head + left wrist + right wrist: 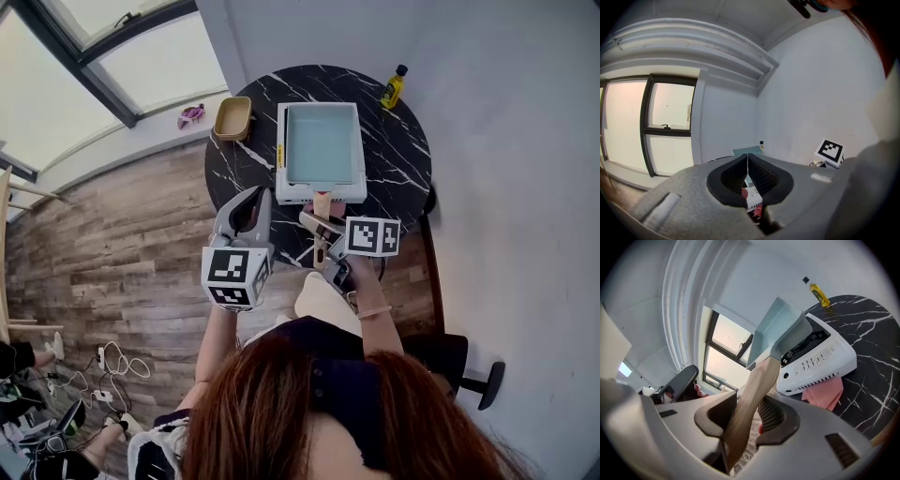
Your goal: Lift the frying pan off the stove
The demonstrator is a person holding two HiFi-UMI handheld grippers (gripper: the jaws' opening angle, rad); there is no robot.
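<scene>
Square pale-blue frying pan point(780, 329) with a wooden handle point(750, 399), seen in the right gripper view tilted above the burner of the white stove point(820, 363). In the head view it lies directly over the stove point(281, 155) on the round black marble table point(398, 169). The right gripper point(745, 413) pinches the handle between its pads, while the left gripper point(747, 161), jaws pressed together on nothing, hangs beside it over the table's near edge. A pink cloth point(826, 392) lies under the stove's front, a yellow oil bottle point(395, 86) stands at the table's far edge, and a tan dish point(232, 118) sits at its far left.
</scene>
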